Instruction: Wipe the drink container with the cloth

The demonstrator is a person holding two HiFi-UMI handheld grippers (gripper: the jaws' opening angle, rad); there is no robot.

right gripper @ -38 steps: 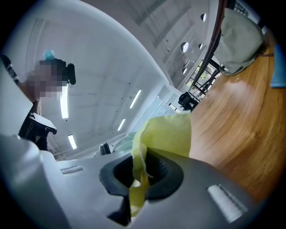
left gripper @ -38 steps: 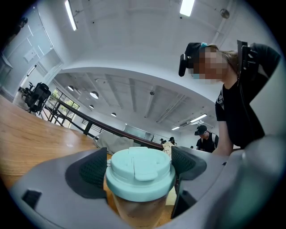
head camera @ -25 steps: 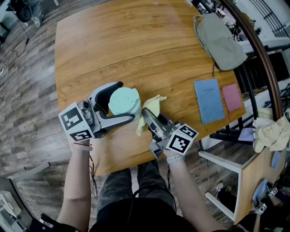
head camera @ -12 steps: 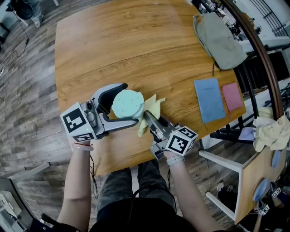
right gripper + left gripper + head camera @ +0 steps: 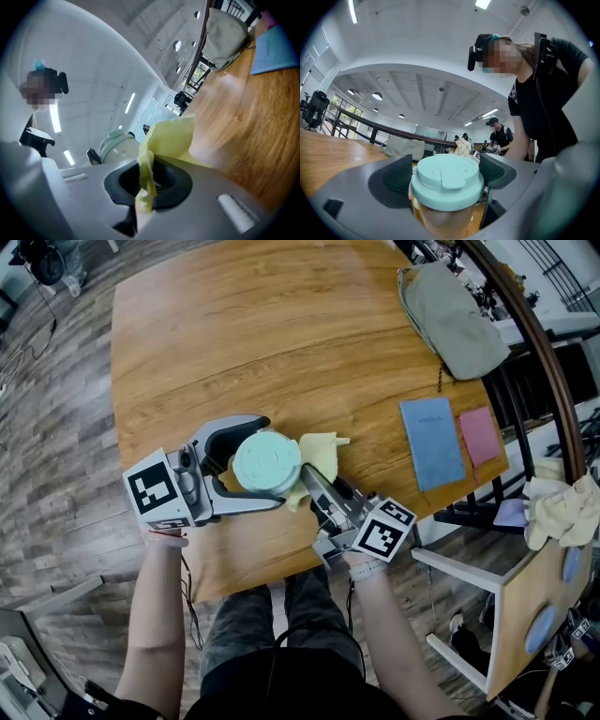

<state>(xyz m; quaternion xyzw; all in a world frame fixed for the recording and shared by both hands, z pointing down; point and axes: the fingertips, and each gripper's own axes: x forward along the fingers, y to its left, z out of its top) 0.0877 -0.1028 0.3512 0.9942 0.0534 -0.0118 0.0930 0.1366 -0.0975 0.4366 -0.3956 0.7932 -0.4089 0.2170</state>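
A pale wooden surface (image 5: 234, 324) with rounded corners stands on a dark plank floor (image 5: 47, 427). Its near edge meets the person's lap. On the far right of it lie a grey-green bag (image 5: 455, 320), a blue notebook (image 5: 431, 444) and, just beside that, a smaller pink one (image 5: 480, 439). A rail and furniture to the right are cut off by the frame.

Near the front edge is the cup (image 5: 267, 462). It is upright, and from above it shows only its mint lid, which hides the body. The left gripper (image 5: 267, 462) lies level, and its fingers (image 5: 393, 180) grip the cup from both sides, just below the lid. In the left gripper view the cup (image 5: 447, 187) has a clear wall with brownish liquid inside. Its base is cut off, so no view shows whether it rests on the surface.

The right gripper (image 5: 305, 472) comes in from the near right. Its fingers (image 5: 176, 183) are closed on the yellow cloth (image 5: 168, 136). A fold is pinched between the pads and the rest fans out ahead. From above, the cloth (image 5: 319, 454) sits at the cup's right side. Its near part is hidden under the gripper, and the lid overhangs the spot where cloth and cup would meet, so contact cannot be confirmed. In the right gripper view the cup (image 5: 117, 145) is just beyond the cloth, partly covered by it.
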